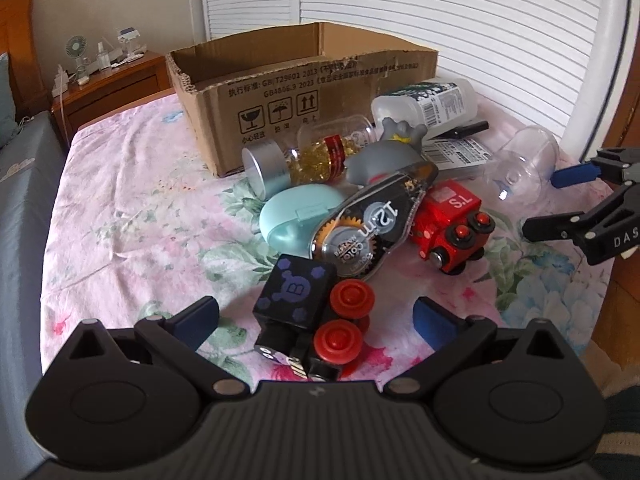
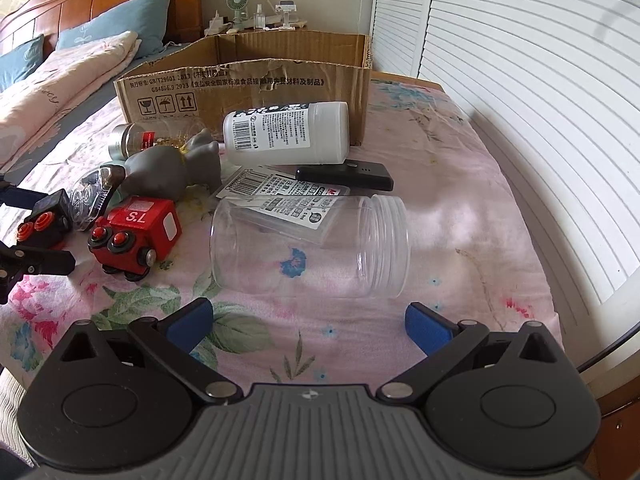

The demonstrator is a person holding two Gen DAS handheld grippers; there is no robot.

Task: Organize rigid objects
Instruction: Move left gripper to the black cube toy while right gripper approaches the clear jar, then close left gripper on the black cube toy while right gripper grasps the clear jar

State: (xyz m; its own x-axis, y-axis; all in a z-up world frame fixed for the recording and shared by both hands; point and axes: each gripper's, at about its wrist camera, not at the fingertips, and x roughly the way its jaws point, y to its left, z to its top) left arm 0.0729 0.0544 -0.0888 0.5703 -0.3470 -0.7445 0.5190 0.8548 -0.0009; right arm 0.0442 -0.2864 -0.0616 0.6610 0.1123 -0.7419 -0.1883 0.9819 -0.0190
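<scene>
Nearest the left wrist camera, the left gripper (image 1: 316, 318) is hovering with its 2 blue-padded fingers spread wide on either side of a black toy train (image 1: 296, 304), a blocky hard piece with red wheels, without gripping it. Likewise the right gripper (image 2: 308, 318) is standing open and empty just short of a clear plastic jar (image 2: 310, 246), which is lying on its side, smooth-walled, with a threaded lidless mouth. By the look of it, the picking step is only beginning: all the objects are lying on the flowered bedsheet (image 1: 132, 184) and none can be seen in the box. The left fingers would need to close squarely on the train's flat sides; the jar, round and slick, seems likely to roll unless taken across its middle. Farther on, a transparent correction-tape dispenser (image 1: 376, 220) is resting beside a mint oval case (image 1: 296, 216) and a glossy red toy train (image 1: 448, 224). Beyond these are lying a grey rubbery figure (image 1: 384, 156), a capsule bottle (image 1: 316, 156) and a white labelled bottle (image 2: 288, 132). Farthest, the cardboard box (image 1: 304, 92) is standing open-topped, its torn corrugated edge showing.
</scene>
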